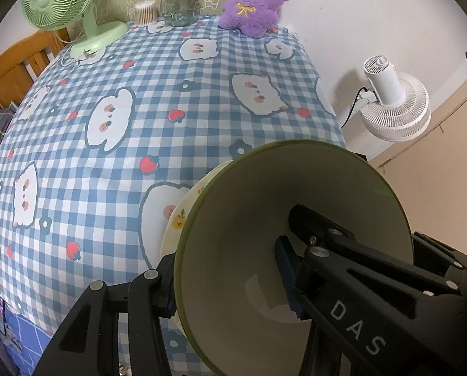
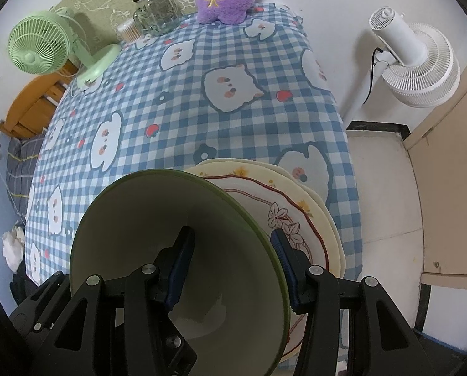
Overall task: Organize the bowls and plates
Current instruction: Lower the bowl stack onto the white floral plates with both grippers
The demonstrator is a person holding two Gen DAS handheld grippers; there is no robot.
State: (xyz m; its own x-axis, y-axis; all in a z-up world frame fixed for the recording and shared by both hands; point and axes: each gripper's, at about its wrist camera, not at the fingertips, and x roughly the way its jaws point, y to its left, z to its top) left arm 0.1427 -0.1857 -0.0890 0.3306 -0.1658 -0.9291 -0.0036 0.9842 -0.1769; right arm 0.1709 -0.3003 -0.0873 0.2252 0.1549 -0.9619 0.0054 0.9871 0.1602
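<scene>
A green-rimmed bowl with a cream inside (image 1: 249, 219) is held tilted above the near right of the table. My left gripper (image 1: 230, 285) is shut on its left wall, one finger inside and one outside. My right gripper (image 2: 230, 266) is shut on the bowl (image 2: 145, 219) at its right wall. Under and beside the bowl lies a stack of cream plates (image 2: 299, 206); the top one has a red line and flower drawing. A plate edge with yellow flowers (image 1: 183, 210) shows in the left wrist view.
The table has a blue checked cloth (image 1: 114, 163). At its far edge stand a green desk fan (image 1: 61, 3), a cotton swab box (image 1: 145, 12), a glass jar (image 1: 180, 0) and a purple plush toy (image 1: 252, 0). A white floor fan (image 2: 415, 62) stands right of the table.
</scene>
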